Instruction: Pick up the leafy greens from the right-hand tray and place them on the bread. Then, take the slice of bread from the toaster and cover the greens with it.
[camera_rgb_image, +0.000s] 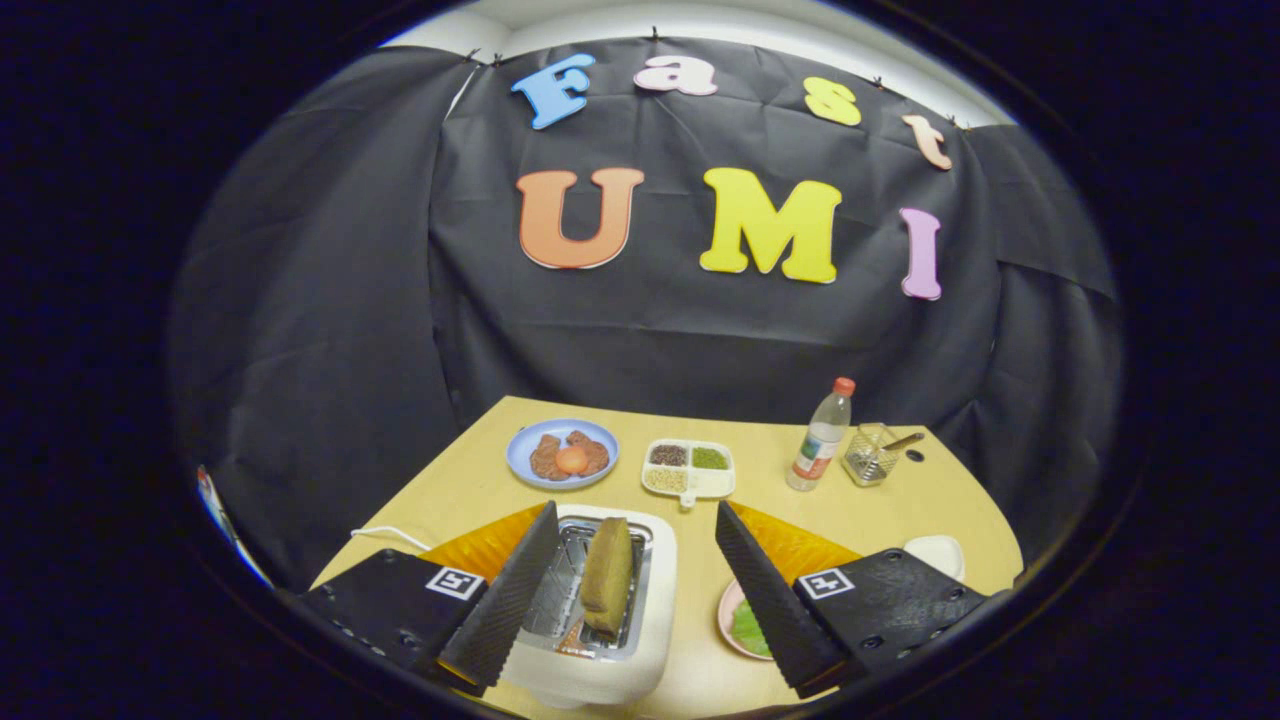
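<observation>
Gripper (633, 580) fingers spread wide, holding nothing, straddling toaster (600, 640) on table (880, 520). Bread slice (608, 577) stands upright in toaster slot between fingers, long axis running away from camera, top edge up. Leafy greens (748, 628) lie on pink plate (728, 610) just beside right finger, partly hidden. Likely greens step in hand: next move calls for shifting right, lowering over greens, closing.

A: What blocks the gripper (632, 575)?
B: Its fingers stand wide apart, the toaster (600, 640) between them, a bread slice (608, 578) upright in its slot.
A: Any free room?
B: Bare table (760, 520) ahead, before the blue plate (562, 453), divided dish (689, 468) and bottle (822, 436).
</observation>
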